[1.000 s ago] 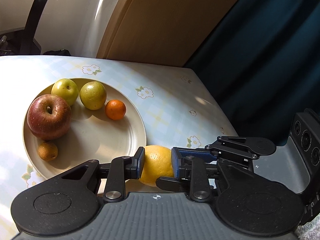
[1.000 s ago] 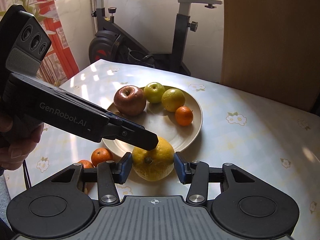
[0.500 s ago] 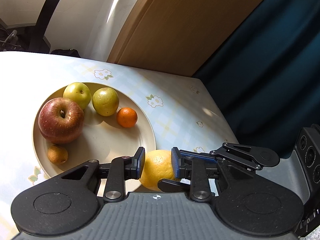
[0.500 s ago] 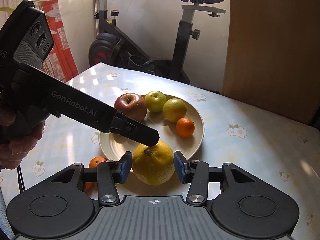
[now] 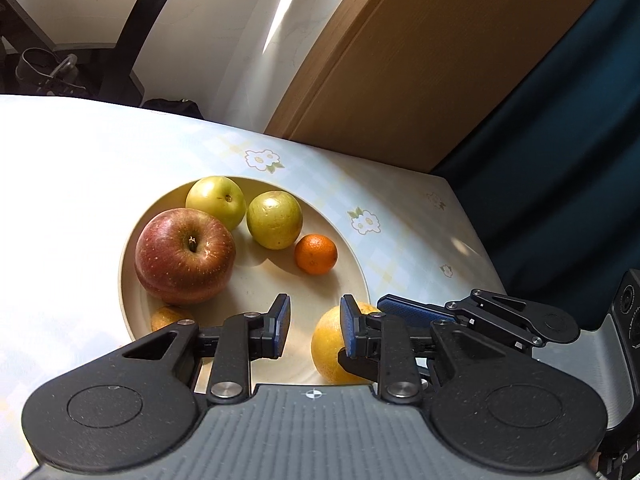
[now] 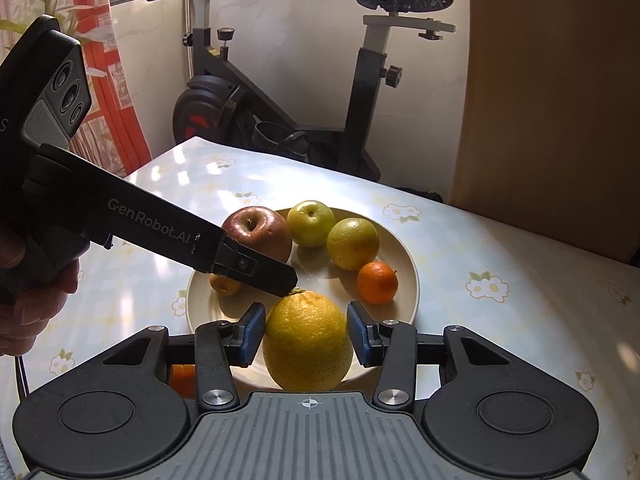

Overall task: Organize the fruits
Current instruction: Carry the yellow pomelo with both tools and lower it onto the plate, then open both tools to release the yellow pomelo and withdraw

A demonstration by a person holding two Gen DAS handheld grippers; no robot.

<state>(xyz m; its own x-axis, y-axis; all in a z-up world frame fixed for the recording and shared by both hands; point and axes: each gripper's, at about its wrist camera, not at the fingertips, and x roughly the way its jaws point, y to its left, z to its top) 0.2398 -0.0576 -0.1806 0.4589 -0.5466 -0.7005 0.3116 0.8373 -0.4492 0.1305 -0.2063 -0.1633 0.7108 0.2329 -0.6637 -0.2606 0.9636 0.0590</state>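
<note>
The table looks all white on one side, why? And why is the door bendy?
Left wrist view: sun glare washes out the table, erasing its pattern; the fisheye lens bows the door. Right wrist view: sunlight patches dot the table, and the fruits cast shadows on the plate.

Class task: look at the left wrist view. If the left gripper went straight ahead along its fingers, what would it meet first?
Probably bare plate, since the left gripper points over it with open, empty jaws. Beyond lies the mandarin, though depth is unclear. The large yellow orange sits outside its right finger.
</note>
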